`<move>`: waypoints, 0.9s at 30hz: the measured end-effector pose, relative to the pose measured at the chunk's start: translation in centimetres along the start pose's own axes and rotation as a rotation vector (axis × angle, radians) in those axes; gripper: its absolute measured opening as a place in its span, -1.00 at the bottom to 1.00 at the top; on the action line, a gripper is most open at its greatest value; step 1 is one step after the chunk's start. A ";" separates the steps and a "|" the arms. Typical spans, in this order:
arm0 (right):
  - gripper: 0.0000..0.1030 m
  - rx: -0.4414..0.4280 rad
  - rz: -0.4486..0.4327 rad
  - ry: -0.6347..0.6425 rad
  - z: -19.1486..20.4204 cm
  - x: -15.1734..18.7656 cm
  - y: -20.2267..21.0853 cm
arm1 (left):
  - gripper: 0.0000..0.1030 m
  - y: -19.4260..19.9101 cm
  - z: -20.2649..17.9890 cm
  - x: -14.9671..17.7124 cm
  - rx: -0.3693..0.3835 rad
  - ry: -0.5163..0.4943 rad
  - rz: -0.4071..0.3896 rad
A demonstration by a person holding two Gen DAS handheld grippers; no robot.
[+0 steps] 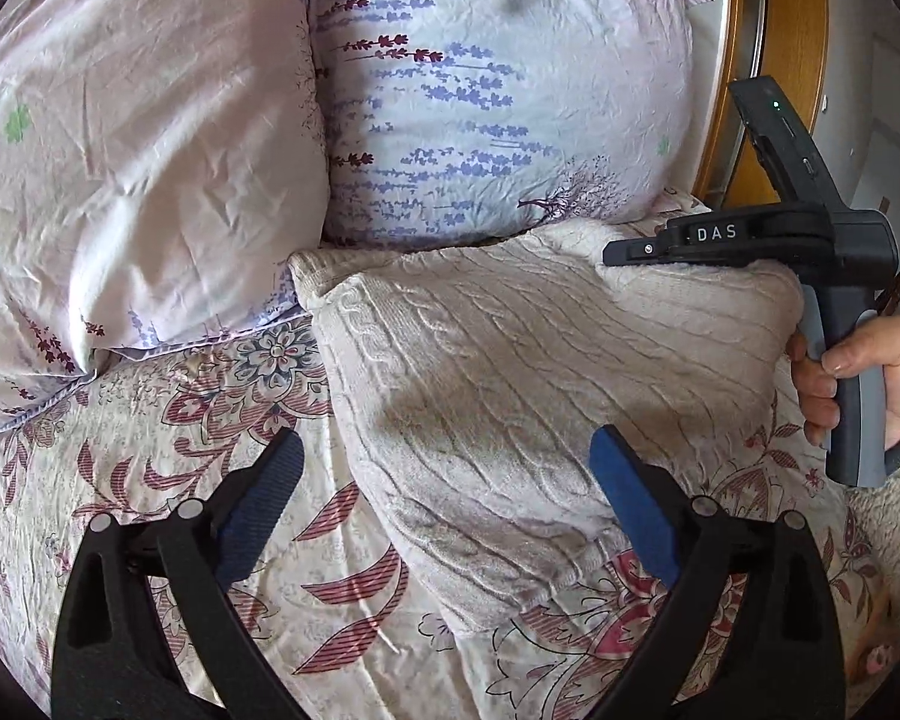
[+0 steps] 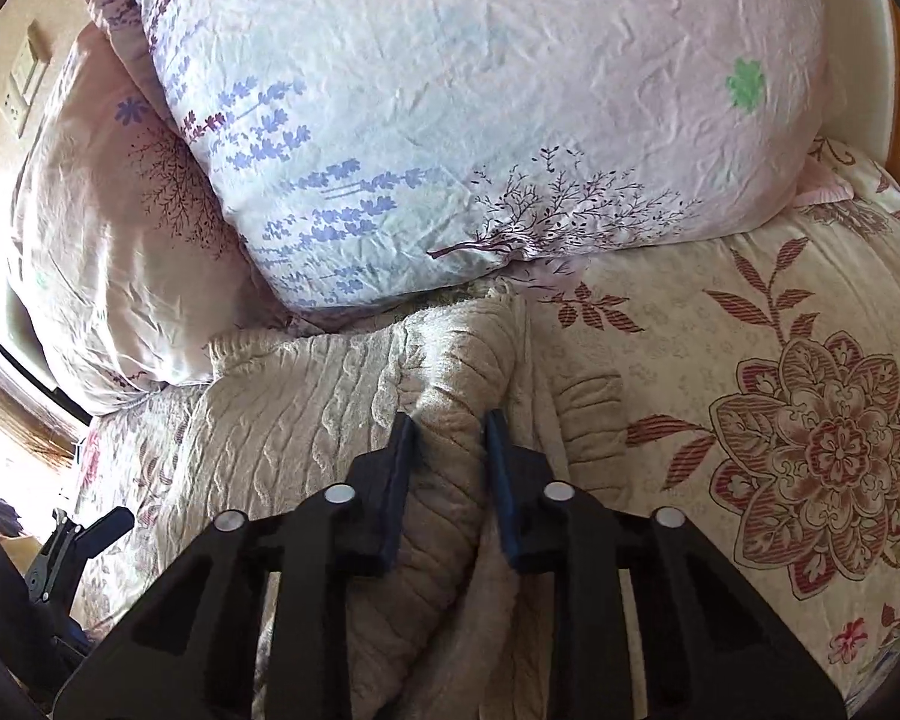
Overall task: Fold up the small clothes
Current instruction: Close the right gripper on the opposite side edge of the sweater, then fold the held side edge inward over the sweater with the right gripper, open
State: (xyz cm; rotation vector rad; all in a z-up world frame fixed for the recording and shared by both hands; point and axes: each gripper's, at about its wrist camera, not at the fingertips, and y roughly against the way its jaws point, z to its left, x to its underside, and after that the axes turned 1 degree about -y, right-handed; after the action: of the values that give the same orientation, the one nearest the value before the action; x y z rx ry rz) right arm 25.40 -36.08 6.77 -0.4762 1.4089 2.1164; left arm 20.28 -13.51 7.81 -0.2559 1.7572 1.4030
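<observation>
On the left, two lavender-print pillows (image 1: 150, 150) lean at the head of the bed (image 1: 150, 540), whose floral cover is bare beneath the left hand-held gripper (image 1: 447, 480). Its blue-padded jaws stand wide apart and hold nothing, hovering over the near edge of the cream cable-knit sweater (image 1: 510, 390). The sweater lies on the bed just below the pillows, already doubled into a thick bundle. Further right, the right hand-held gripper (image 2: 447, 438) pinches a raised ridge of the knit along the bundle's right edge. The fold appears partly done; laying that gathered edge flat and squaring the bundle likely remain.
</observation>
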 end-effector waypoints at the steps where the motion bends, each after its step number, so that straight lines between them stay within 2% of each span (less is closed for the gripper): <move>1: -0.79 -0.001 -0.003 0.012 0.2 0.1 0.0 | 0.87 0.0 0.0 0.0 0.000 -0.003 0.000; 4: -0.82 0.003 -0.044 0.038 0.4 0.3 0.6 | 0.88 0.1 0.0 0.1 -0.005 -0.013 -0.002; 10: -0.84 -0.047 -0.113 -0.030 -1.3 0.2 2.8 | 0.88 0.4 0.0 0.4 -0.003 -0.034 -0.009; 16: -0.85 -0.058 -0.168 -0.084 -2.6 1.0 4.9 | 0.89 0.7 -0.3 0.9 0.003 -0.079 -0.018; 24: -0.85 -0.027 -0.177 -0.183 -5.1 2.2 5.5 | 0.89 1.0 -0.6 1.4 0.011 -0.120 -0.017; 27: -0.85 0.010 -0.142 -0.200 -5.8 2.2 4.5 | 0.89 0.8 -0.5 1.5 0.007 -0.124 -0.007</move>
State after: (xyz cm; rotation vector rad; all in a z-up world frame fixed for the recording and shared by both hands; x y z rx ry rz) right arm 20.83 -42.26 6.55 -0.3390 1.2354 1.9821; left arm 18.60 -13.21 7.24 -0.1674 1.6576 1.3785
